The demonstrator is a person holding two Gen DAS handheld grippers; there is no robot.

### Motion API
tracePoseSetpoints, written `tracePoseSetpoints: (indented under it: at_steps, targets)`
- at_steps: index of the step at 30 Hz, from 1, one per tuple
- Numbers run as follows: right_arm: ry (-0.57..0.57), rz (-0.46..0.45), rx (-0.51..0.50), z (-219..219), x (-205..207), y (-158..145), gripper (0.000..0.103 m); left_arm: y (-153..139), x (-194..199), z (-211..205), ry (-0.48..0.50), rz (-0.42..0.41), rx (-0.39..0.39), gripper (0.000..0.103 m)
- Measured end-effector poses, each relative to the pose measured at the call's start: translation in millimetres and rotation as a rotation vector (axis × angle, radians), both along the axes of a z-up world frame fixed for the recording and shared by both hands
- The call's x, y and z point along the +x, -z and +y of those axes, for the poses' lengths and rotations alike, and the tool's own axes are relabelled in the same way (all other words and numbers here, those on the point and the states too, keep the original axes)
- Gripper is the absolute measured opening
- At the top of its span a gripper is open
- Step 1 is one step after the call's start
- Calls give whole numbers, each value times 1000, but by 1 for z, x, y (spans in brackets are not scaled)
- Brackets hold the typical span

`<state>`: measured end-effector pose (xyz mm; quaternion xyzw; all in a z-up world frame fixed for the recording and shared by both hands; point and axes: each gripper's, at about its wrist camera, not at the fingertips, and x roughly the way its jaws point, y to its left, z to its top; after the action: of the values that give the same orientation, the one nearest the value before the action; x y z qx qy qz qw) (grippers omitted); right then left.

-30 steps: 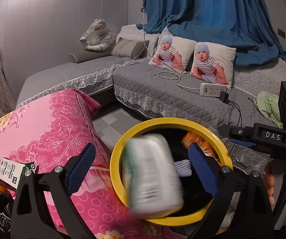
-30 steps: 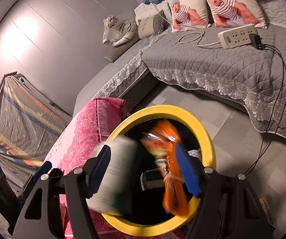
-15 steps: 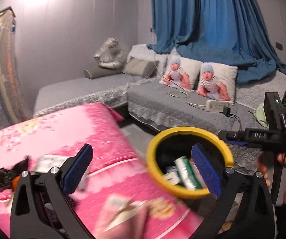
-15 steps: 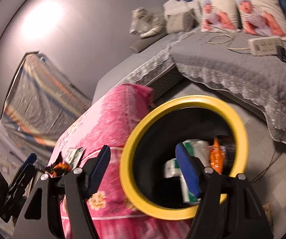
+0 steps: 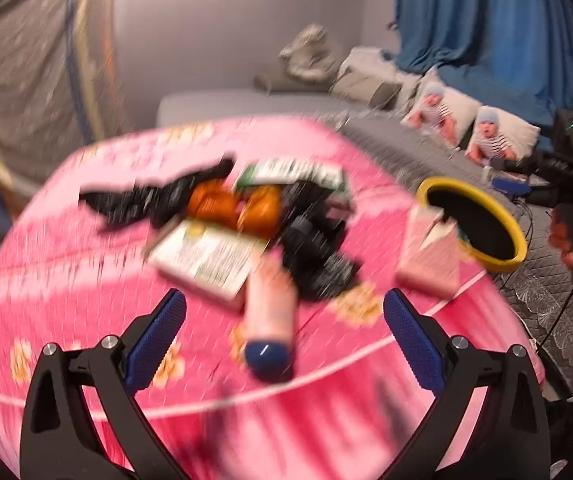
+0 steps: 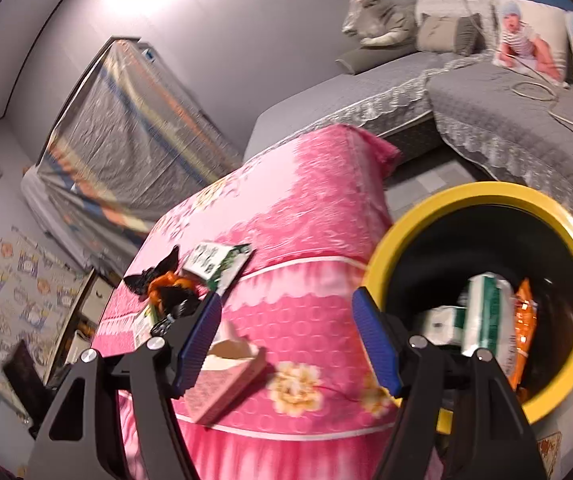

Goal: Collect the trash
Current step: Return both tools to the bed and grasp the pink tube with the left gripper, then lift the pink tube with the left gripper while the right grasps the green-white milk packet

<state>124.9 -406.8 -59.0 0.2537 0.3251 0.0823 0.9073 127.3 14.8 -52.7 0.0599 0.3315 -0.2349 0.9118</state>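
While both grippers, left [image 5: 284, 322] and right [image 6: 286, 338], are hovering with fingers wide and empty, wrappers [image 5: 222, 216] are lying mid-bench; the pink carton [image 6: 226, 378] at the edge is risking a knock beside the bin [image 6: 482, 196].

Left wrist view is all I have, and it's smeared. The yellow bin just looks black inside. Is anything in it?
Observer: Yes. The right wrist view looks down into the yellow bin. A white and green pack and an orange wrapper lie inside.
Operator: Is the right gripper holding anything?
Observer: No. Its jaws stand open, and only the pink cover shows through the gap.
Operator: Where is the pink box relative to it?
Observer: It lies on the cover by that gripper's left finger, outside the jaws.
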Motion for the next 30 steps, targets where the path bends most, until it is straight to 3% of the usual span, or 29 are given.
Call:
tracePoseSetpoints:
  at_steps: [6, 8, 13, 18, 20, 24, 30]
  targets:
    - [-63, -2, -45, 31, 7, -7, 65, 21, 17, 9, -8, 71, -24, 93]
    - [-75, -3, -57, 35, 6, -7, 65, 24, 22, 4, 4, 102, -36, 82]
    - [-90, -6, -74, 41, 5, -8, 65, 34, 27, -1, 8, 133, -27, 79]
    - [-101, -4, -80, 42, 9, -8, 65, 43, 36, -3, -2, 165, -9, 64]
    - [-105, -3, -81, 43, 9, -8, 65, 49, 39, -2, -7, 190, -6, 45]
    - [-119, -7, -92, 46, 10, -9, 65, 53, 40, 0, -8, 199, -15, 36]
    - [-175, -31, -133, 58, 16, -21, 65, 49, 34, 8, -11, 191, -59, 32]
